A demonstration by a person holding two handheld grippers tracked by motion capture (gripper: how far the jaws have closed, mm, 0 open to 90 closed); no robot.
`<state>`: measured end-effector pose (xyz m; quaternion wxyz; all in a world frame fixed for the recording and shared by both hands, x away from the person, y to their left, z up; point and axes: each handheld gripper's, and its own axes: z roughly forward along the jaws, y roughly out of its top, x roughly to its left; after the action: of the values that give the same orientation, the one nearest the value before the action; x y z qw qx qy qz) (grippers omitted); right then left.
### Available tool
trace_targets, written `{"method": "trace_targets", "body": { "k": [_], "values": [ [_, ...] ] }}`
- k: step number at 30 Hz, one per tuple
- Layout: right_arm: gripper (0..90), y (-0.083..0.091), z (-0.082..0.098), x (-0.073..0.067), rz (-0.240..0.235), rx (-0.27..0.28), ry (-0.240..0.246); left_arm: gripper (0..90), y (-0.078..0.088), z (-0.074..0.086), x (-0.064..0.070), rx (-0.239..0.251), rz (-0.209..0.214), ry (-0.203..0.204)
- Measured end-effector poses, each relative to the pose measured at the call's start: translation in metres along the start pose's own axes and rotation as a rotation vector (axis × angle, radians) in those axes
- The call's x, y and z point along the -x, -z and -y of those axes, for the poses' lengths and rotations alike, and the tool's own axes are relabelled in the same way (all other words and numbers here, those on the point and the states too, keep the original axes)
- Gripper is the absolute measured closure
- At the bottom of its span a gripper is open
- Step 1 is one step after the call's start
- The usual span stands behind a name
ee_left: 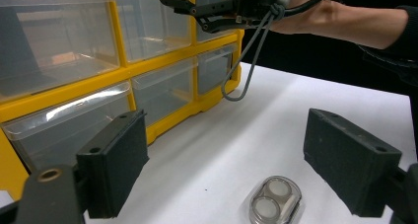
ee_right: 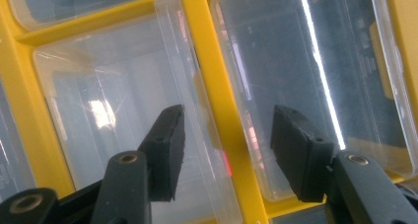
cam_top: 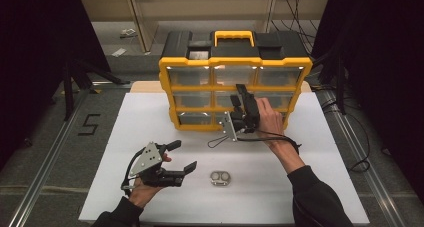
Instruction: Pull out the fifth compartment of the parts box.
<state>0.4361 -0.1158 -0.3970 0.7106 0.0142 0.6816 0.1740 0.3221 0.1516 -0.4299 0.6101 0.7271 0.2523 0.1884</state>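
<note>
Down at the lower left of the high view, the left gripper (cam_top: 185,157) sits in the person's left hand (cam_top: 142,189) with its two black jaws spread wide and nothing between them, held just above the white table surface (cam_top: 150,117). In the left gripper view those jaws rise from the bottom corners, far apart, and between them, low in the frame, lies a small clear case (ee_left: 274,202) with two round wells; in the high view this case rests on the white surface at lower centre, just right of the left gripper's jaw tips and apart from them.

At mid-frame in the high view, the right gripper (cam_top: 239,93) is held by the person's right hand (cam_top: 270,119) up against the front of the yellow drawer organizer (cam_top: 235,89), over its middle row of clear drawers. The right gripper view shows its jaws parted and empty, straddling a yellow divider (ee_right: 217,105) with a clear drawer front on each side; whether the tips touch the plastic cannot be told. A grey cable loop (ee_left: 241,71) hangs from this gripper in front of the organizer.

The organizer stands upright at the far edge of the white surface, with a black top and a yellow carrying handle (cam_top: 234,37) at upper centre.
</note>
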Motion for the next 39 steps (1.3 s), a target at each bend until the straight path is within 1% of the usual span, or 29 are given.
{"method": "trace_targets", "body": {
  "k": [5, 6, 11, 13, 15, 16, 17, 18, 19, 21, 22, 26, 29, 31, 32, 38, 39],
  "values": [
    [49.1, 0.0, 0.0, -0.001, 0.006, -0.002, 0.007, 16.7, 0.0, 0.0, 0.0, 0.0, -0.001, 0.001],
    [50.3, 0.0, 0.0, -0.001, 0.008, 0.002, 0.017, 16.7, 0.0, 0.0, 0.0, 0.001, -0.001, 0.0],
    [52.5, 0.0, 0.0, -0.003, 0.012, 0.006, 0.025, 16.7, 0.0, 0.0, 0.0, 0.0, -0.003, -0.002],
    [54.6, 0.001, 0.0, -0.004, 0.019, 0.011, 0.045, 16.7, 0.0, 0.0, 0.0, 0.0, -0.003, -0.001],
    [56.3, 0.001, 0.001, -0.005, 0.023, 0.015, 0.052, 16.7, 0.0, 0.0, 0.0, 0.0, -0.002, -0.002],
    [59.4, 0.002, 0.001, -0.007, 0.027, 0.017, 0.066, 16.7, 0.0, 0.0, 0.0, 0.0, -0.002, -0.001],
    [59.4, 0.002, 0.001, -0.007, 0.027, 0.017, 0.066, 16.7, 0.0, 0.0, 0.0, 0.0, -0.001, -0.001],
    [62.3, 0.002, 0.002, -0.008, 0.03, 0.021, 0.07, 16.7, 0.0, 0.0, 0.0, 0.0, -0.001, -0.002],
    [62.3, 0.002, 0.002, -0.008, 0.03, 0.021, 0.07, 16.7, 0.0, 0.0, 0.0, 0.0, -0.001, -0.002],
    [63.8, 0.003, 0.002, -0.009, 0.035, 0.021, 0.089, 16.7, 0.0, 0.0, 0.0, 0.001, 0.0, -0.002],
    [63.8, 0.003, 0.002, -0.009, 0.035, 0.021, 0.089, 16.7, 0.0, 0.0, 0.0, 0.001, -0.001, -0.001],
    [66.6, 0.004, 0.002, -0.01, 0.039, 0.029, 0.115, 16.7, 0.0, 0.0, 0.0, 0.0, 0.0, -0.003],
    [72.9, 0.005, 0.002, -0.012, 0.027, 0.028, 0.111, 16.7, 0.0, 0.0, 0.0, 0.0, 0.0, -0.003],
    [73.8, 0.005, 0.002, -0.012, 0.025, 0.027, 0.113, 16.7, 0.0, 0.0, 0.0, 0.0, 0.0, -0.002],
    [76.1, 0.005, 0.002, -0.012, 0.014, 0.027, 0.114, 16.7, 0.0, 0.0, 0.0, 0.001, 0.0, -0.001],
    [77.0, 0.006, 0.002, -0.012, 0.013, 0.03, 0.131, 16.7, 0.0, 0.0, 0.0, -0.001, -0.001, -0.002],
    [77.2, 0.007, 0.002, -0.013, 0.016, 0.039, 0.14, 16.7, 0.0, 0.0, 0.0, -0.001, -0.001, -0.002]
  ]
}}
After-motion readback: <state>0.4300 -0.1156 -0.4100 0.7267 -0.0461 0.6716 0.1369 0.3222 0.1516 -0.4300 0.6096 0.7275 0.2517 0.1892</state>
